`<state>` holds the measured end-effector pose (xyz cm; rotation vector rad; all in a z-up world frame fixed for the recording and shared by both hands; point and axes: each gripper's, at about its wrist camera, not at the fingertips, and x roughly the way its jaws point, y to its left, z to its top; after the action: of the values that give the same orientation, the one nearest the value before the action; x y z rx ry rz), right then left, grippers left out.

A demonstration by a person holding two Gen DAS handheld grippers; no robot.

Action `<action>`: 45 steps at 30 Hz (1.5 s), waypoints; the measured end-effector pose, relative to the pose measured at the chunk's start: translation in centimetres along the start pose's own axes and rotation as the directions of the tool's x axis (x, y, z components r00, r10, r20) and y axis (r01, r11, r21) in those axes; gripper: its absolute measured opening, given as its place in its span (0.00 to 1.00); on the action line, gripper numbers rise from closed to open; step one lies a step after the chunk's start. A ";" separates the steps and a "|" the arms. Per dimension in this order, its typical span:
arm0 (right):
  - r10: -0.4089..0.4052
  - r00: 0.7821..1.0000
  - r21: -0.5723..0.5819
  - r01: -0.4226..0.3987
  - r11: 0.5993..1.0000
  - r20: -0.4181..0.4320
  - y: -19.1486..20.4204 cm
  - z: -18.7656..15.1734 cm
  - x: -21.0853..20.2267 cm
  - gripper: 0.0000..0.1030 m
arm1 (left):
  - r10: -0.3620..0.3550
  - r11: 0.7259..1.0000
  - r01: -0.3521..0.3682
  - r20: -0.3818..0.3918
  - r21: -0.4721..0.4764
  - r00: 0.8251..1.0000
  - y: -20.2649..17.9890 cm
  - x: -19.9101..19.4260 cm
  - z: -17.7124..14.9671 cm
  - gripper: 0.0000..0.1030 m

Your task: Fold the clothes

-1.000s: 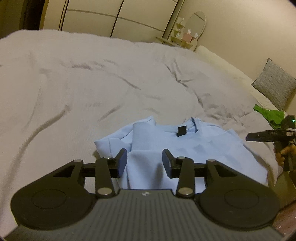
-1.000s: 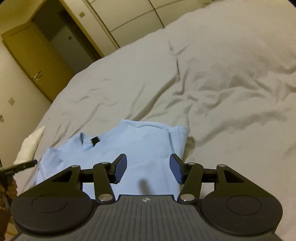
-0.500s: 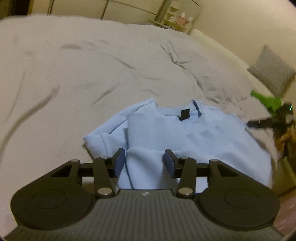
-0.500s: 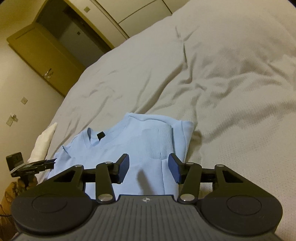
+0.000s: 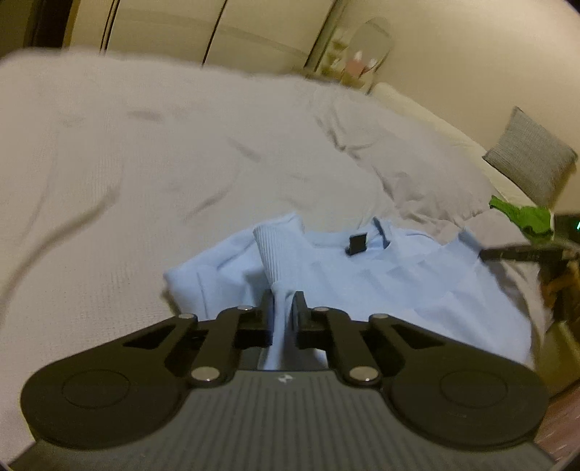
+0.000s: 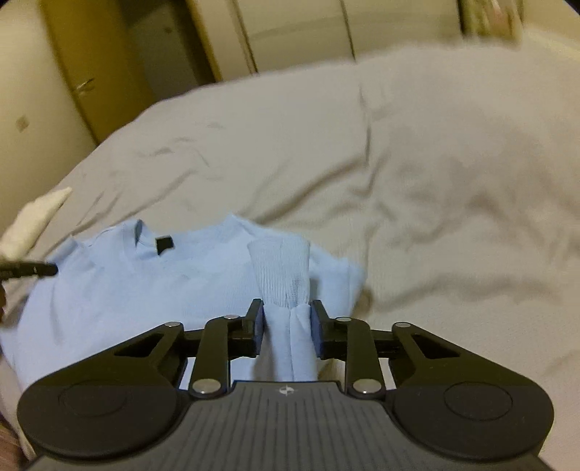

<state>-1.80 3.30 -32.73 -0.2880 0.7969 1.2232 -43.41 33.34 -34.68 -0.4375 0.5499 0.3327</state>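
We are clamping the left hand-held gripper (image 5: 283, 314) on a bunched sleeve of the light blue sweater (image 5: 391, 286), jaws pinched nearly together with fabric squeezed between them, and we are clamping the right hand-held gripper (image 6: 285, 326) on the other sleeve, jaws a bit wider since a thicker roll of cloth is sitting between the pads. Both grips are sitting just below the ribbed cuffs (image 6: 281, 270), probably so each sleeve can be carried as one piece without the cuff flopping. The sweater is lying spread on the bed (image 5: 145, 163) near its front edge, neckline pointing away from us, both sleeves already lying in over the body, so we are judging this as mid-fold, sleeves being arranged; it could equally be sleeves being pulled back out, we cannot tell. A small black tag (image 5: 357, 244) is sitting inside the collar, no writing readable on it. A small pale logo mark is showing on each gripper body, not legible as a brand. Further right a green garment (image 5: 522, 217) is waiting on the bed edge, beyond it a grey cushion (image 5: 531, 166), and far back wardrobe doors (image 5: 268, 32).
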 end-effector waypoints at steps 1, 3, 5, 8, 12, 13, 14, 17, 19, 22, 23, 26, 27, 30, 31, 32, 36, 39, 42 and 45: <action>-0.016 0.999 -0.034 0.017 0.999 0.033 0.7 0.2 -0.6 0.23 | 0.009 1.000 -0.010 0.032 0.028 0.999 -0.5 -0.6 0.1 0.06; -0.042 0.994 -0.087 0.052 0.995 0.103 1.9 0.9 -1.7 0.22 | 0.016 0.998 -0.021 0.101 0.058 0.995 -1.0 -1.6 0.6 0.06; -0.059 0.988 -0.094 0.073 0.993 0.144 2.1 1.9 -1.7 0.22 | 0.038 0.997 -0.048 0.150 0.065 0.988 -0.9 -1.9 1.6 0.06; -0.083 0.981 -0.067 0.096 0.993 0.174 1.7 3.4 -0.5 0.22 | 0.079 0.994 -0.091 0.169 0.065 0.982 -0.4 -1.1 2.8 0.07; -0.119 0.983 -0.051 0.128 0.991 0.138 1.3 4.5 3.4 0.22 | 0.146 0.985 -0.156 0.124 0.079 0.982 0.3 1.7 3.3 0.07; -0.134 0.985 -0.052 0.140 0.989 0.111 1.3 4.6 4.8 0.22 | 0.169 0.981 -0.177 0.099 0.081 0.981 0.5 2.7 3.1 0.07; -0.148 0.986 -0.051 0.152 0.987 0.081 1.2 4.4 6.2 0.22 | 0.188 0.978 -0.194 0.072 0.079 0.979 0.8 3.8 2.7 0.07; -0.182 0.983 -0.046 0.181 0.982 -0.010 0.6 3.7 9.9 0.23 | 0.243 0.967 -0.244 0.019 0.074 0.970 1.3 5.7 2.0 0.10; -0.196 0.978 -0.038 0.194 0.980 -0.065 0.2 3.1 11.6 0.26 | 0.266 0.961 -0.266 0.005 0.071 0.964 1.5 6.1 1.7 0.18; -0.269 0.963 -0.023 0.269 0.963 -0.016 0.4 3.1 9.1 0.60 | 0.303 0.952 -0.302 -0.010 0.048 0.953 1.7 6.0 1.7 0.29; -0.297 0.955 -0.013 0.297 0.955 0.003 0.5 3.1 7.9 0.61 | 0.317 0.948 -0.316 -0.010 0.024 0.948 1.8 5.4 1.9 0.32; -0.379 0.923 0.019 0.379 0.925 0.059 0.7 3.2 4.4 0.61 | 0.344 0.938 -0.343 0.013 -0.042 0.939 1.8 2.1 2.1 0.27; -0.403 0.912 0.032 0.401 0.915 0.078 0.8 3.2 3.2 0.61 | 0.342 0.939 -0.340 0.022 -0.043 0.940 1.2 0.7 1.9 0.21; -0.326 0.932 0.117 0.310 0.943 0.159 2.5 0.7 -2.1 0.60 | 0.295 0.956 -0.294 0.058 -0.028 0.954 -1.5 -3.7 0.7 0.19; -0.293 0.939 0.147 0.269 0.952 0.178 3.2 -0.4 -3.6 0.58 | 0.264 0.964 -0.264 0.071 -0.011 0.962 -2.7 -4.5 0.0 0.19; -0.273 0.944 0.153 0.247 0.957 0.186 4.0 -1.9 -4.2 0.52 | 0.233 0.972 -0.235 0.084 0.006 0.969 -3.9 -5.4 -0.6 0.19; -0.195 0.956 0.177 0.158 0.971 0.218 7.3 -7.7 -6.5 0.48 | 0.183 0.980 -0.190 0.096 0.066 0.978 -7.5 -6.7 -4.9 0.21; -0.252 0.959 0.226 0.218 0.949 0.133 6.8 -10.9 -4.8 0.35 | 0.307 0.951 -0.307 0.006 0.029 0.952 -6.2 -4.8 -7.4 0.16; -0.365 0.927 0.355 0.314 0.881 0.085 3.6 -12.3 -5.5 0.48 | 0.361 0.932 -0.361 -0.018 0.011 0.932 -5.1 -5.7 -8.0 0.11; -0.398 0.915 0.443 0.329 0.834 0.069 2.2 -12.8 -8.4 0.45 | 0.390 0.920 -0.390 0.007 0.033 0.921 -6.1 -8.1 -7.5 0.12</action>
<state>-9.80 -9.63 -35.59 0.0191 0.8032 0.6767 -50.59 22.96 -33.97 -0.2916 0.6415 0.7066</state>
